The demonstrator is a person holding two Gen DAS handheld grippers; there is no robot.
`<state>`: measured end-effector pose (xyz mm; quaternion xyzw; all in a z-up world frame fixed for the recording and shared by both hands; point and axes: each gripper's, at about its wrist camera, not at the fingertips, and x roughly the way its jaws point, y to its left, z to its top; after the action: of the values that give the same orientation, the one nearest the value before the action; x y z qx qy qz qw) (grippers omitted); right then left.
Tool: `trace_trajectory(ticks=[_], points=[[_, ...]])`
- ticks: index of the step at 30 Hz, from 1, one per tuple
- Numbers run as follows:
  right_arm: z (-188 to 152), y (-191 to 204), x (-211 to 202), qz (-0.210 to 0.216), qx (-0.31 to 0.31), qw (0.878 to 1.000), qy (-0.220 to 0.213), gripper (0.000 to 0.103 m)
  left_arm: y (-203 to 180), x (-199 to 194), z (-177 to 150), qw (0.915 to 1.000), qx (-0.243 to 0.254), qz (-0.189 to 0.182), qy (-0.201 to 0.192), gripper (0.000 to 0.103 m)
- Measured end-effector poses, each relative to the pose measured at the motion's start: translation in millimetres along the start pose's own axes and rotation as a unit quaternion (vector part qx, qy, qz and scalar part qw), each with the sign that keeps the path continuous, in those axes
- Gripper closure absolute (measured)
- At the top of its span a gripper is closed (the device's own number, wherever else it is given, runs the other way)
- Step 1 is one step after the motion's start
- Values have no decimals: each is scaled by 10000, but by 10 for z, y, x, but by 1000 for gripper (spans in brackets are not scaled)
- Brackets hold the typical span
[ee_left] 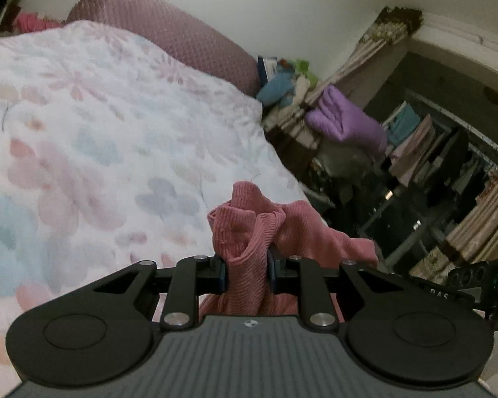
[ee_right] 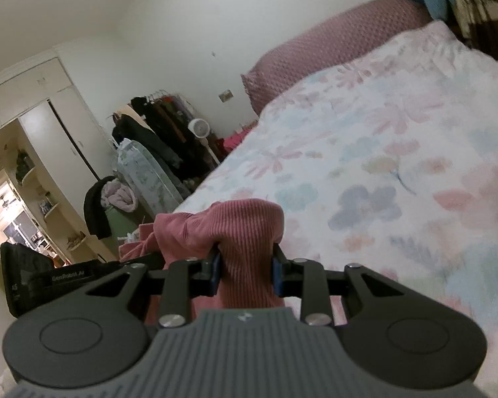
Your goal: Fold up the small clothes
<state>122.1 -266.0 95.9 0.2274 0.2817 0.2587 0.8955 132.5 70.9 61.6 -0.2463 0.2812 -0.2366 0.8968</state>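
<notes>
Garment: a pink ribbed knit piece (ee_left: 249, 232), bunched and lifted above the bed, stretched between my two tongs.
Left tongs (ee_left: 248, 273): my blue-padded fingers (ee_left: 223, 273) are pinched narrow on a gathered fold of the knit; cloth rises in a crumpled peak above them and hangs below.
Right tongs (ee_right: 245, 273): likewise clamped on a thick wad of the same garment (ee_right: 245, 229), which humps over the fingers (ee_right: 277, 273) and trails off to the left.
Writing: in my right view the other tool's body (ee_right: 68, 278) reads "GenRobot.AI"; in my left view only the letters "DAS" (ee_left: 440, 293) show on the other tool.
Bed: a floral duvet (ee_left: 99, 132) in pale pink and blue lies beneath the garment.
Pillow: a mauve quilted one (ee_left: 169, 30) at the head, against the white wall.
Beyond: a purple blanket (ee_left: 348, 122) on a cluttered pile beside the bed; a rack of dark clothes (ee_right: 162, 122) and a small white fan (ee_right: 200, 129) across the room.
</notes>
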Motion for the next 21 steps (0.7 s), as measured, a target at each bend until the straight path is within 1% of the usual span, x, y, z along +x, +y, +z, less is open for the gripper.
trace_trajectory(ticks=[3, 7, 9, 10, 12, 15, 17, 19, 21], points=[[-181, -80, -107, -65, 34, 9999, 91, 78, 16, 157, -67, 9994, 135, 144, 273, 79], [-304, -333, 39, -247, 366, 9987, 265, 77, 168, 434, -79, 9980, 180, 257, 546, 79], [-318, -484, 200, -256, 538, 9975, 369, 77, 288, 635, -58, 9959, 287, 376, 771, 79], [-317, -560, 289, -255, 626, 9966, 461, 77, 339, 675, -80, 9946, 315, 449, 876, 79], [-299, -685, 507, -307, 619, 9954, 658, 77, 466, 913, -26, 9908, 339, 571, 1180, 79], [-250, -897, 863, -467, 631, 9921, 975, 77, 628, 1202, 5, 9854, 424, 643, 1515, 79], [-236, -1099, 1115, -512, 817, 9884, 1173, 77, 757, 1389, -4, 9813, 471, 705, 1731, 79], [-244, -1306, 1351, -544, 1040, 9836, 1372, 76, 933, 1586, -35, 9772, 357, 780, 1940, 79], [-263, -1453, 1541, -643, 1138, 9793, 1544, 76, 1095, 1768, -86, 9734, 223, 816, 2129, 79]])
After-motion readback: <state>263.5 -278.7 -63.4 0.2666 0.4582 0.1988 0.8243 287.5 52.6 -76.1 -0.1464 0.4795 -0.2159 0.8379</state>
